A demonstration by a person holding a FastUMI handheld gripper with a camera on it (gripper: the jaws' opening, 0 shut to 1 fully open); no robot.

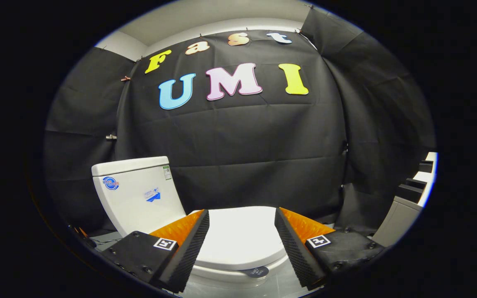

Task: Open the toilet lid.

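Clearly the approach step is in hand: the tongs (242,229) stand spread wide, pinching nothing, with the closed glossy white plastic toilet lid (240,238) between them at twelve o'clock, and the white ceramic cistern (137,194) at ten o'clock. Next, I judge, they must drop to the lid's front lip and catch it to lift.

Toilet lid (238,236) sides hidden behind wide-spread fingers (189,244); tank (137,194) stickers too small to read; round tag (254,272) partly cut off.

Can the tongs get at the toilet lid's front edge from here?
Probably yes: the tongs are open, the closed toilet lid lies between and just beyond their fingers, and nothing blocks it.
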